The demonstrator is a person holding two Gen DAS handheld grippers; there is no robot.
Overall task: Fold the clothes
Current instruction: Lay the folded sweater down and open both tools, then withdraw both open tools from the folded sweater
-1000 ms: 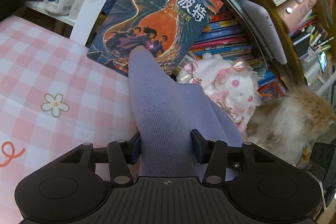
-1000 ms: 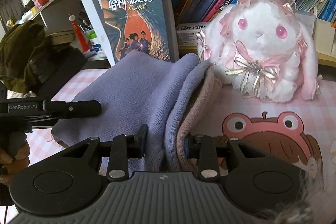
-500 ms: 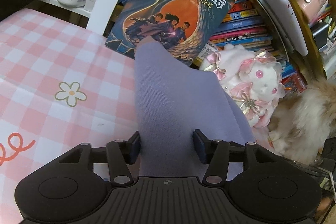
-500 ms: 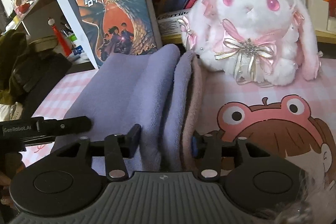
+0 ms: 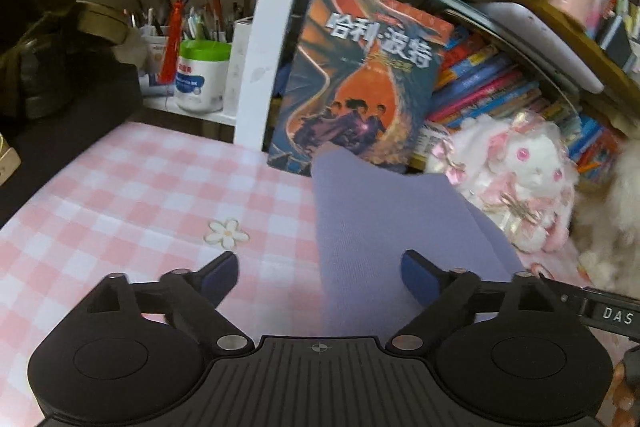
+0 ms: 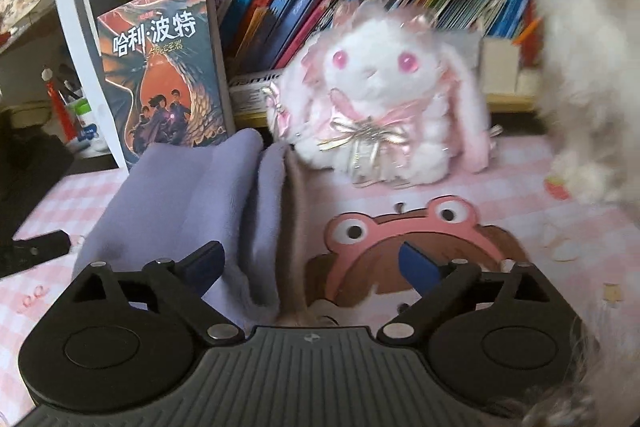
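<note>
My left gripper (image 5: 320,273) and right gripper (image 6: 312,261) have just been opening, jaws now wide apart, pads off the folded lilac garment (image 5: 384,223) lying between them.

Left tongs (image 5: 320,273): a matte black housing is seen, ribbed across its middle, with a small crosshair mark at the ribbed edge.
Left discs: two round raised caps are set at the outer corners.
Left fingers (image 5: 218,273): black angled links are tipped with dark blue pads; silver rivets are shown at the pivots.
Right tongs (image 6: 310,261): the same black ribbed body and crosshair mark are repeated.
Right fingers (image 6: 418,265): blue pads are carried on black links, with silver screws at each joint.
Lettering: white letters "DAS" are read on a black bar at the left view's right edge.
</note>
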